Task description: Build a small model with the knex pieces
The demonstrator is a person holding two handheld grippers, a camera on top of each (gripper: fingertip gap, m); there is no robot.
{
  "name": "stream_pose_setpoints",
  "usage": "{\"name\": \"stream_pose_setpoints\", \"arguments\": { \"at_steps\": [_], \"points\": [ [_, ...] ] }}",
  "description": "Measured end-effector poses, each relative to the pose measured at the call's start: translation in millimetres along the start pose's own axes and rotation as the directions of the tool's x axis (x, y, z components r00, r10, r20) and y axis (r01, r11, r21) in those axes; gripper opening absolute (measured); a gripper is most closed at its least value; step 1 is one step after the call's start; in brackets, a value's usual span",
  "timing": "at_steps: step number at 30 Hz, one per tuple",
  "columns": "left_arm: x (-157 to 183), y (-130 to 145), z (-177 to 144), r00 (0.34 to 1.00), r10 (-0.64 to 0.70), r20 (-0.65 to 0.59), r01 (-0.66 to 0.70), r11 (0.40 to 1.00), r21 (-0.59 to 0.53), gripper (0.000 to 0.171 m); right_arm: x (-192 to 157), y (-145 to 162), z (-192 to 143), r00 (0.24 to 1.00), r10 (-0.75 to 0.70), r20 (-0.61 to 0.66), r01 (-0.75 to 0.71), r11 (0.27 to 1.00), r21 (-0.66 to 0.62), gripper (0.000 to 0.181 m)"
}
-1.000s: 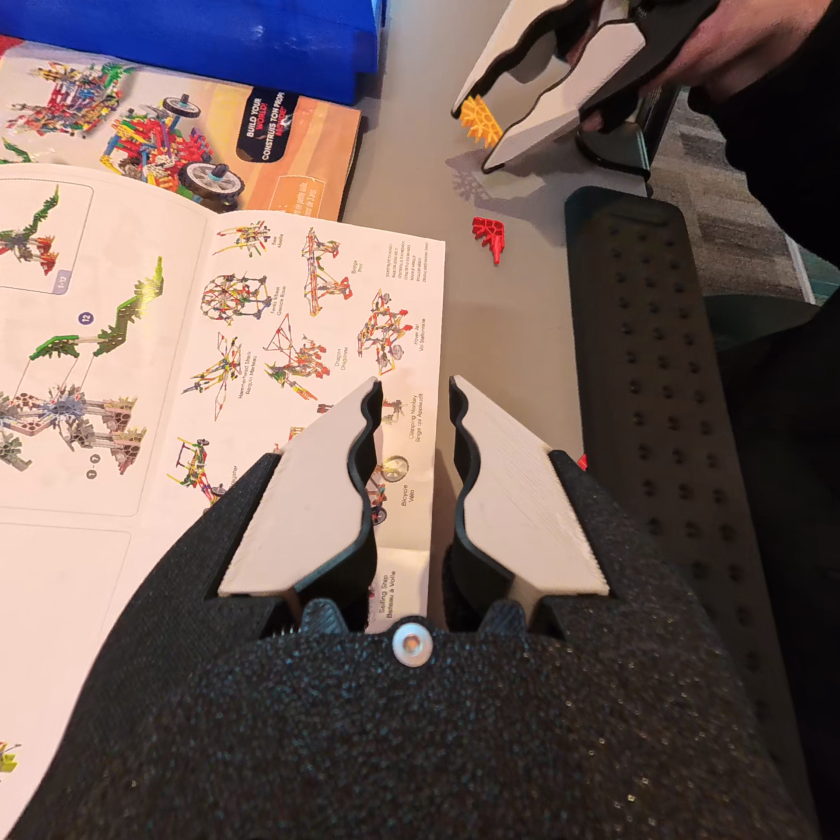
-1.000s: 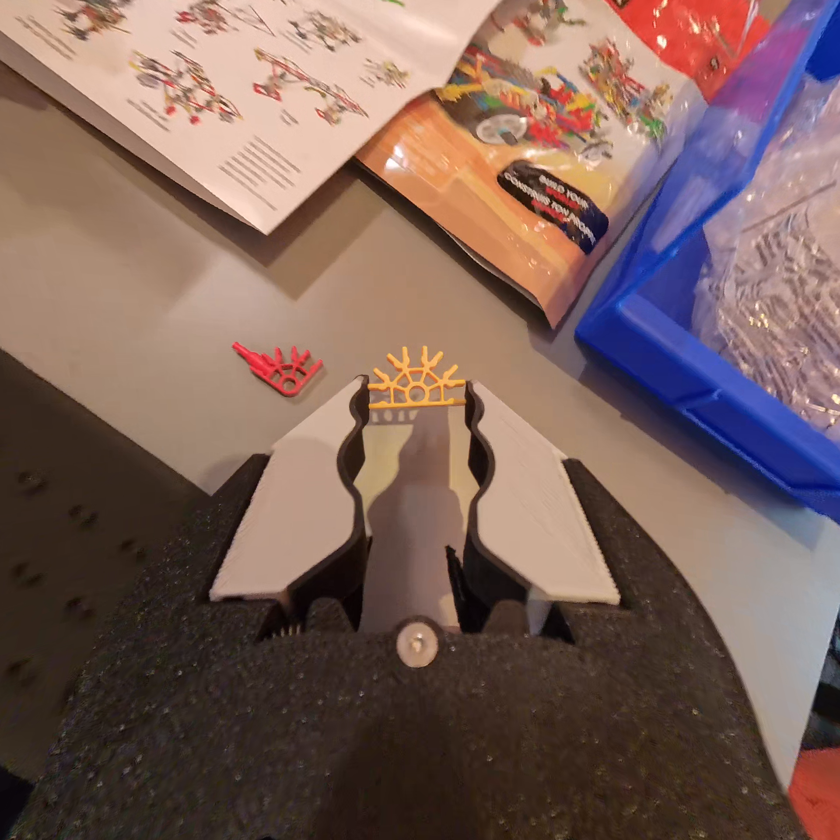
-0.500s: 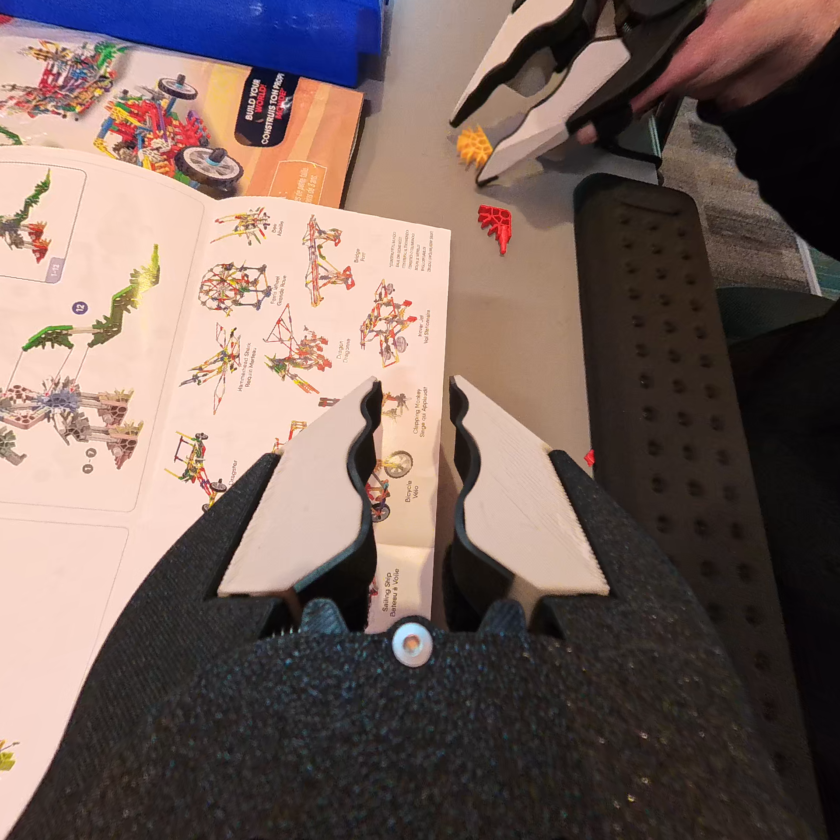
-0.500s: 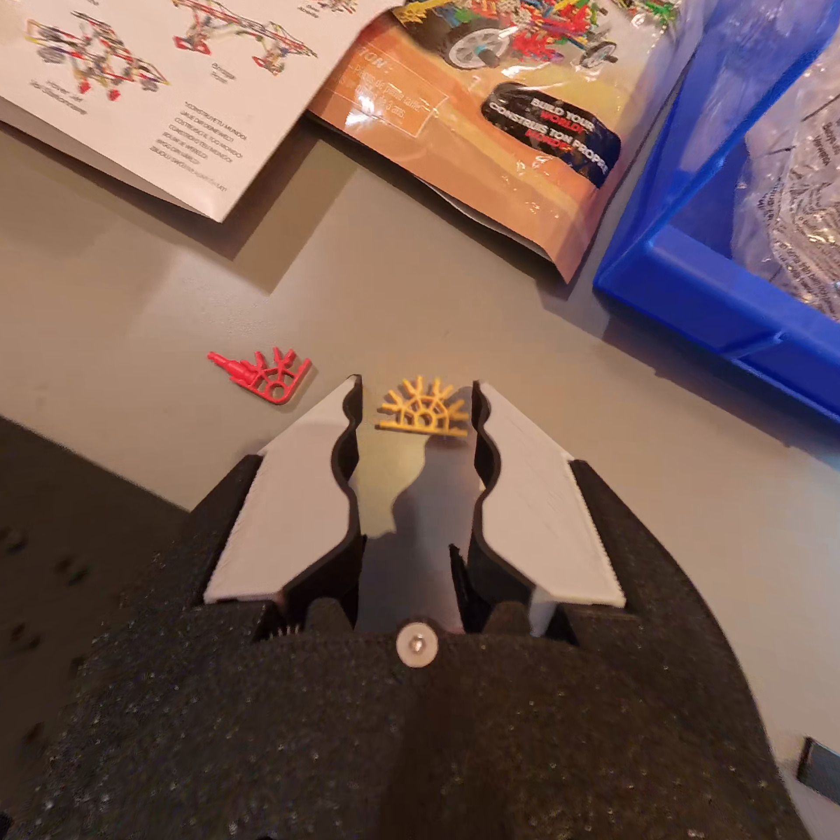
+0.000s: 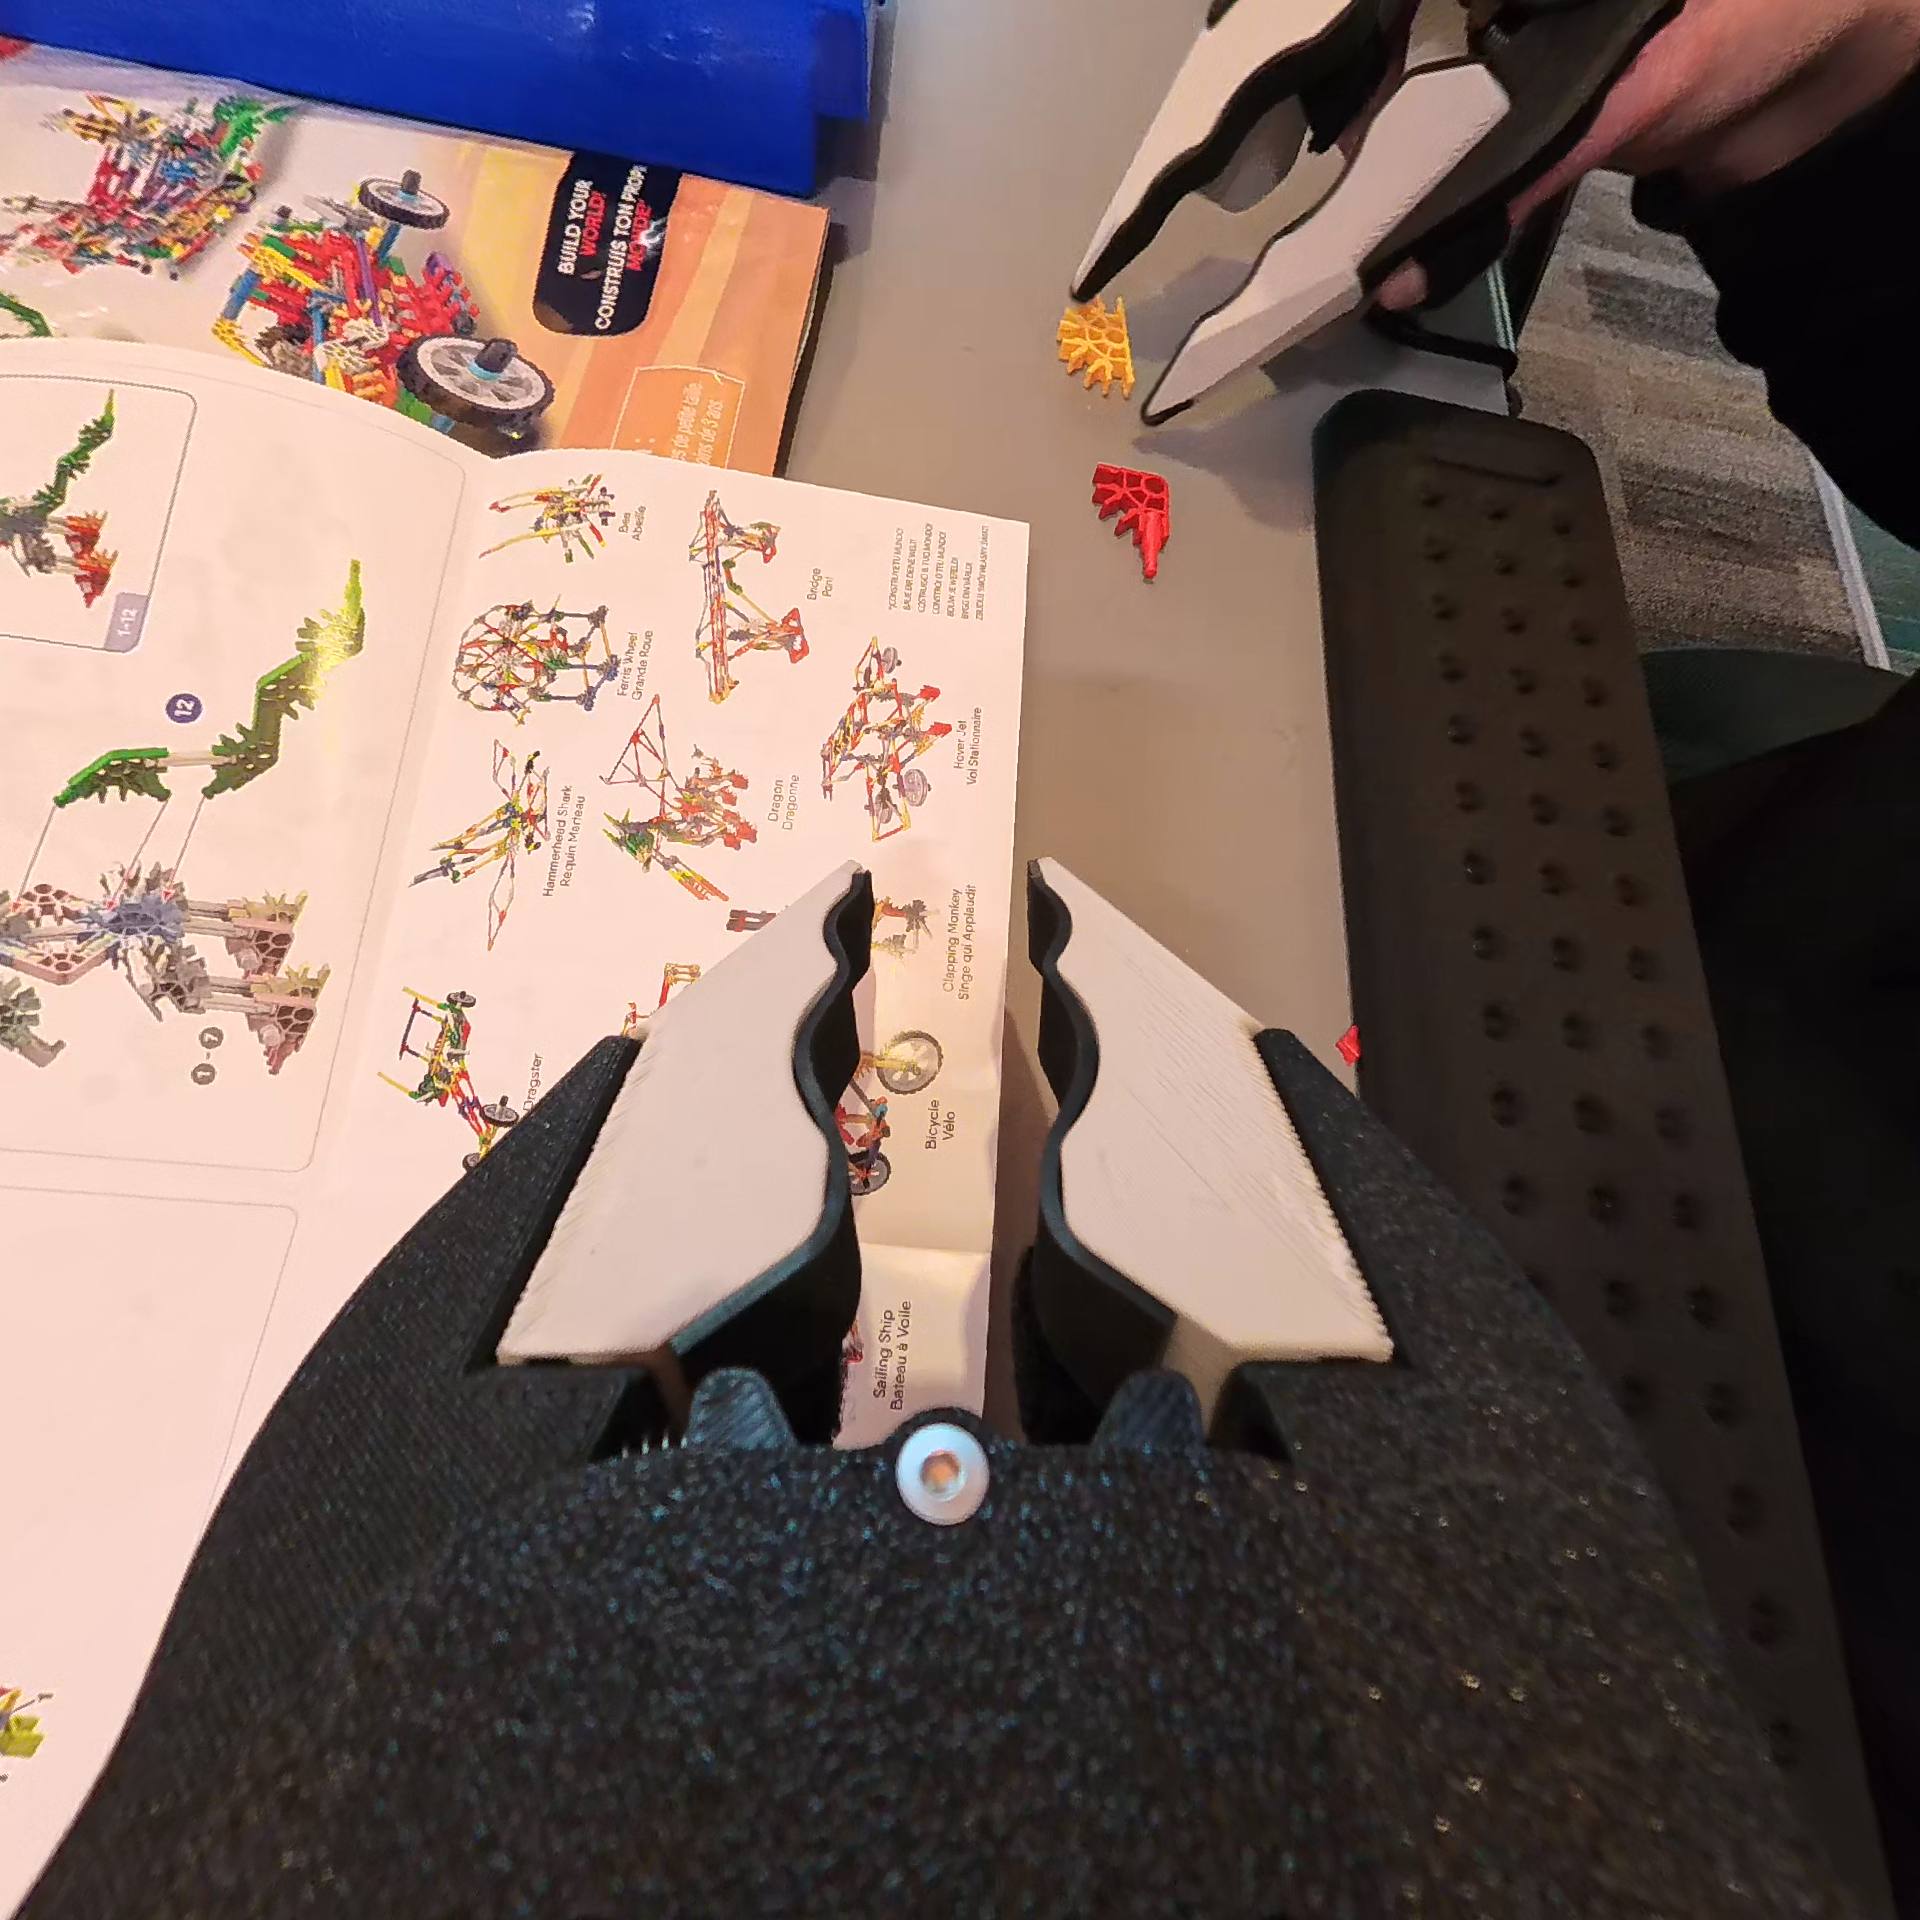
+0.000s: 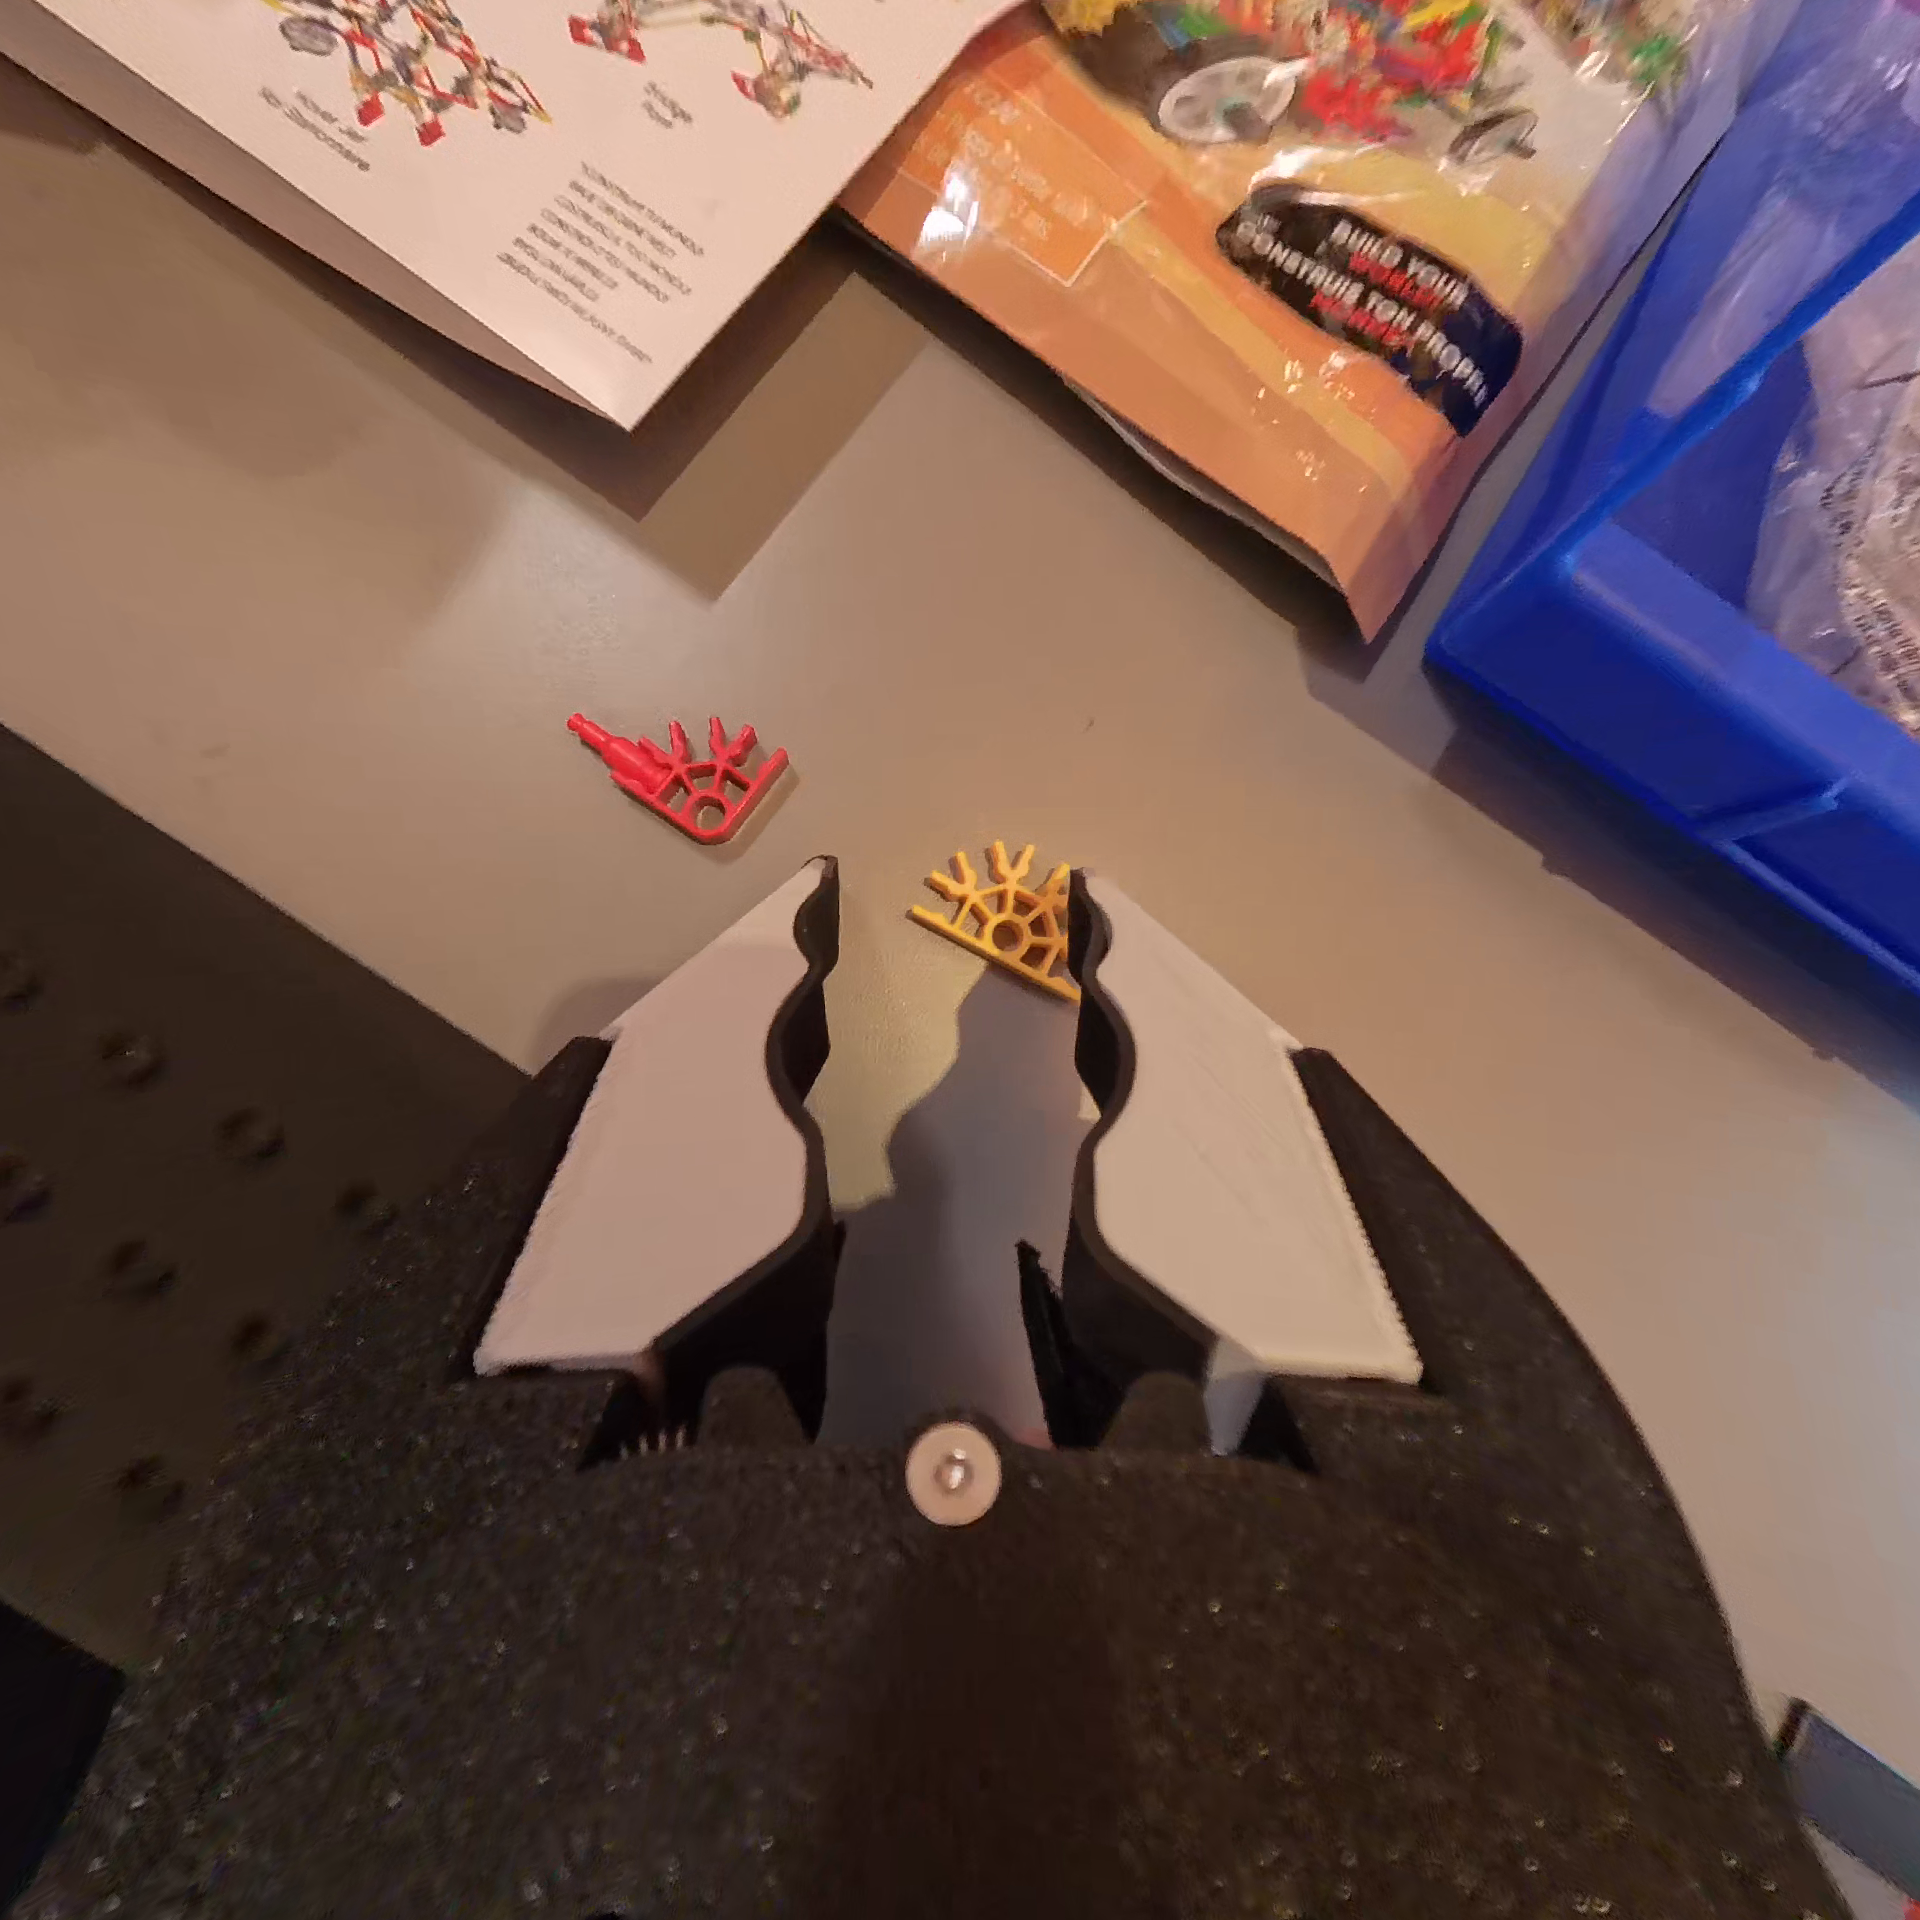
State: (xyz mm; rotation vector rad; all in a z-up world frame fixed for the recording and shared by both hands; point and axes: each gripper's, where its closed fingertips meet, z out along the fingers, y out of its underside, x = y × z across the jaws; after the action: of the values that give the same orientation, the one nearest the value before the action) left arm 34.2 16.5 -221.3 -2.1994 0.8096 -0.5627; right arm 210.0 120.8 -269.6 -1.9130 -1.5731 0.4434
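My right gripper (image 6: pixel 951 873) is open and low over the grey table (image 6: pixel 1143 675). A yellow half-round connector (image 6: pixel 992 914) lies flat on the table at its tips, against the right finger (image 6: pixel 1086 914), with a clear gap to the left pad. A red connector (image 6: pixel 696 779) lies to the left of it. The left wrist view shows the same open gripper (image 5: pixel 1120 351) over the yellow piece (image 5: pixel 1096 348), with the red piece (image 5: pixel 1132 509) nearby. My left gripper (image 5: pixel 945 883) is open and empty above the right edge of an open instruction booklet (image 5: pixel 623 727).
An orange printed bag (image 6: pixel 1247 312) lies beyond the booklet (image 6: pixel 416 156). A blue bin (image 6: pixel 1662 675) with clear plastic bags stands at the right. A black perforated pad (image 5: pixel 1507 831) lines the table's edge. A hand (image 5: pixel 1714 83) holds the right gripper. There is about 20 cm between the tips of the two grippers. Measured from the fingertips, the red piece (image 5: pixel 1132 509) is 4 cm or so from the right gripper and 15 cm from the left. My right wrist view (image 6: pixel 678 743) looks at it from another angle.
A second ago my right gripper held the yellow connector upright between its tips. It opened, and the piece now lies flat on the table. The left gripper drifted slightly over the booklet.
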Motion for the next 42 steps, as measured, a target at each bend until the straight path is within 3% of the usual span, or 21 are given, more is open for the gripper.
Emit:
{"name": "stream_pose_setpoints", "arguments": {
  "at_steps": [7,13,17,22,30,42],
  "points": [
    [0.3,1.9,3.3,1.000,0.002,-0.006,-0.002,1.000,-0.009,0.027,-46.1,-21.2,-0.8,0.978,-0.152,0.142,0.141,0.986,0.088,0.050],
    [-0.3,1.1,0.7,1.000,0.006,0.004,-0.006,1.000,-0.004,0.027,-48.4,-16.7,16.0,0.971,-0.190,0.147,0.187,0.982,0.036,0.032],
    [-0.7,1.3,0.1,1.000,0.006,0.004,-0.006,1.000,-0.003,0.027,-49.9,-18.5,16.8,0.968,-0.197,0.155,0.192,0.980,0.046,0.032],
    [-1.8,2.1,-0.2,1.000,0.005,0.005,-0.005,1.000,-0.004,0.027,-39.9,-21.4,8.2,0.972,-0.192,0.139,0.183,0.980,0.072,0.032],
    [-2.6,2.2,0.3,1.000,0.005,0.006,-0.005,1.000,-0.005,0.027,9.2,-7.0,-10.1,0.977,-0.194,0.085,0.190,0.980,0.055,0.032],
    [-2.9,4.0,4.4,1.000,0.005,0.003,-0.005,1.000,-0.017,0.027,12.8,3.2,-1.0,0.960,-0.252,0.125,0.249,0.968,0.037,0.032]
  ]
}}
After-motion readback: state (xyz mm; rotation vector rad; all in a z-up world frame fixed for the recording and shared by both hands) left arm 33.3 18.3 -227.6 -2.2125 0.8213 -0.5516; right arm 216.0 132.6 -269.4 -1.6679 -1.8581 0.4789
